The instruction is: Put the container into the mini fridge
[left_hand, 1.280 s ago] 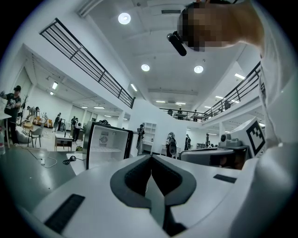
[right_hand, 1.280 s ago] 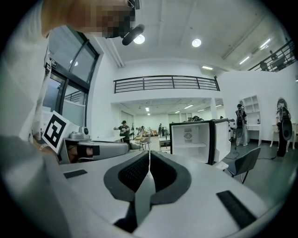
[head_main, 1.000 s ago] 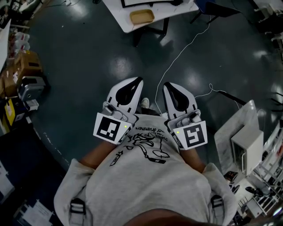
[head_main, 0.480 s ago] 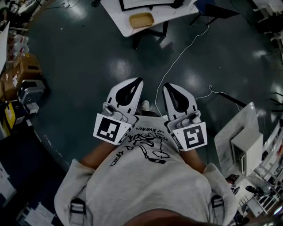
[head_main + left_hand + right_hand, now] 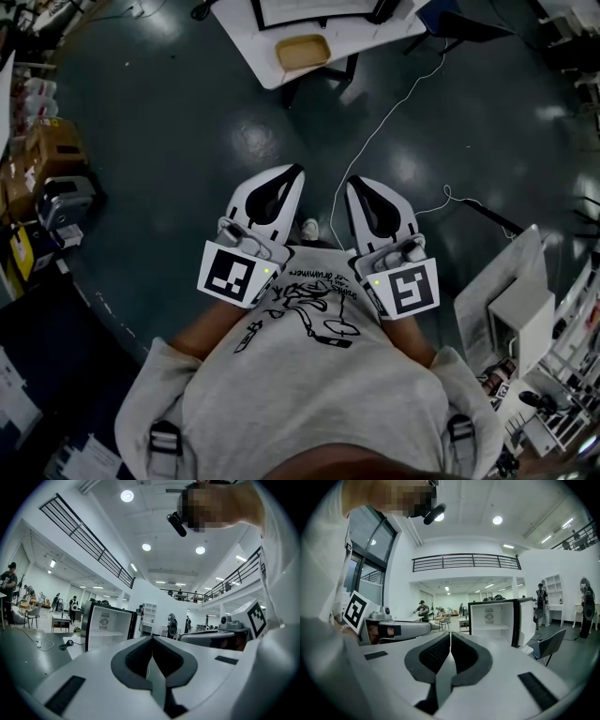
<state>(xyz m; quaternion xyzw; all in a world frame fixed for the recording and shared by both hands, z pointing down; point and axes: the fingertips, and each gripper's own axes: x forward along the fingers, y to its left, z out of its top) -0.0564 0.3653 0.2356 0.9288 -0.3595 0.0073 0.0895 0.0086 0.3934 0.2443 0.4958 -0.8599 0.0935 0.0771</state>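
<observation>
Holding both tools level at chest, side by side: left gripper (image 5: 294, 171) and right gripper (image 5: 354, 181), jaws fully closed, nothing gripped. Container (image 5: 302, 52) sits on table (image 5: 246, 37) at 12 o'clock, well apart. Fridge (image 5: 494, 616) ahead, door open.

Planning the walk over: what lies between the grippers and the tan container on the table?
Head view: dark floor, with a thin white cable trailing just right of that line, up to the table bearing the container.

Lettering on grey shirt (image 5: 309, 375) illegible, no other readable text
</observation>
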